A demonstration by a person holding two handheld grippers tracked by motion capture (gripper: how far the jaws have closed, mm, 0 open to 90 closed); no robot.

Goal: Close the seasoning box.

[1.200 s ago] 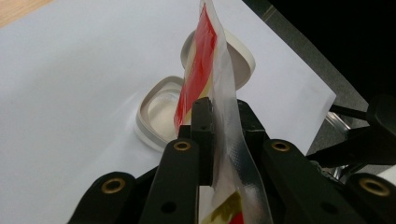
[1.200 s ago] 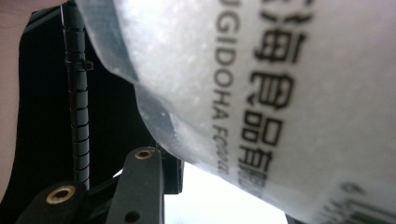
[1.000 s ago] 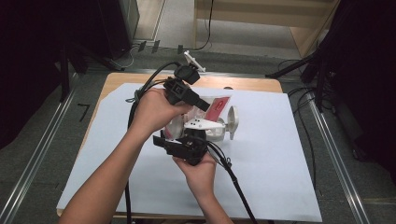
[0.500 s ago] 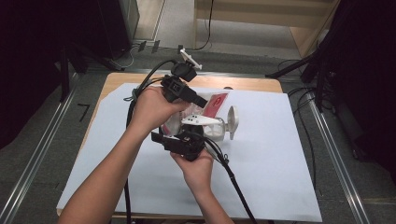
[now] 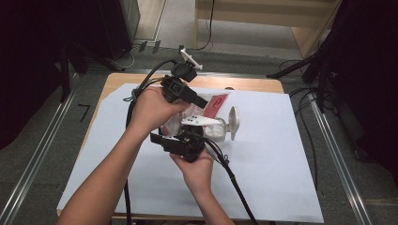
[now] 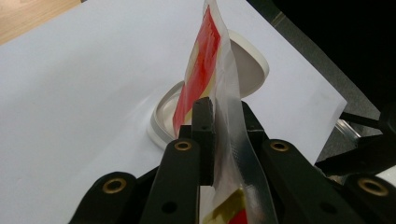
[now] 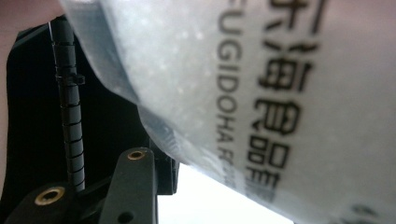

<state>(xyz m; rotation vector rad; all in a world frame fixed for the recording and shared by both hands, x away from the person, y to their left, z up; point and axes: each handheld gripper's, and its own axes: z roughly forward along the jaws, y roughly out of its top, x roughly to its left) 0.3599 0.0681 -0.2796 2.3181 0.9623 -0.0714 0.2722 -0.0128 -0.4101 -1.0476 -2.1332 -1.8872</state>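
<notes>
Holding: left gripper (image 6: 219, 121) clamps the pouch (image 6: 212, 70) upright over the jar (image 5: 213, 129).
Right gripper (image 5: 180, 143): grip hidden against pouch, cannot tell.
Done: jar's lid (image 6: 247, 65) off.
Left: likely tearing, emptying.

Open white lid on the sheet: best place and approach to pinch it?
Judging by pose, pinch the thin raised rim of the white lid, coming from above on its far, free edge. It stands tilted up behind the red-and-clear packet, which the left gripper clamps, so the near side looks blocked.
</notes>
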